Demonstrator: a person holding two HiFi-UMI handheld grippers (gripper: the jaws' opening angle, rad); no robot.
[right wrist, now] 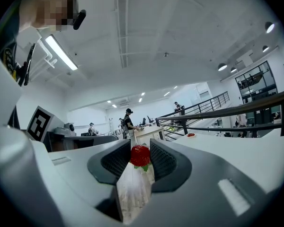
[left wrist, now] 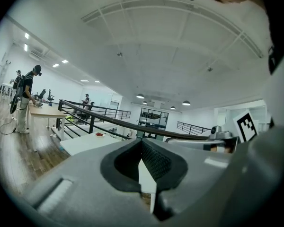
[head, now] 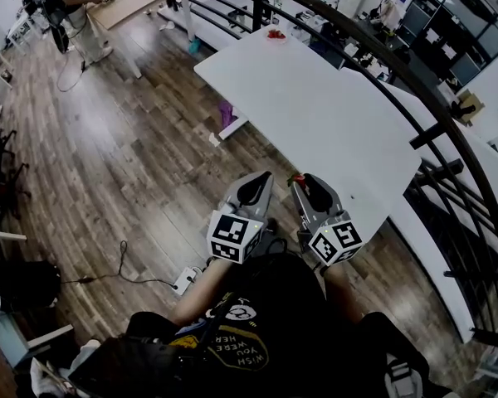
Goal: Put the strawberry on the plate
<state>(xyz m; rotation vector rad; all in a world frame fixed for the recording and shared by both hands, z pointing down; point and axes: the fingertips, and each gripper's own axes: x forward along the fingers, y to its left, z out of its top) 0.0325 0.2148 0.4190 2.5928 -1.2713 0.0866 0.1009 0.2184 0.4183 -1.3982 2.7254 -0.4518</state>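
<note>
The wooden floor takes up most of the head view. A long white desk runs away from the person beside a black railing. The left tool has its jaws together on nothing. The right tool is partly open, its pads pinching the strawberry right at the tips, over the near end of the desk. The plate sits at the far end, well apart from both tools, with something red already on it. The main risk I see is the shallow tip grip: a jolt on the way could let the berry slip to the floor, while squeezing harder could bruise it.
</note>
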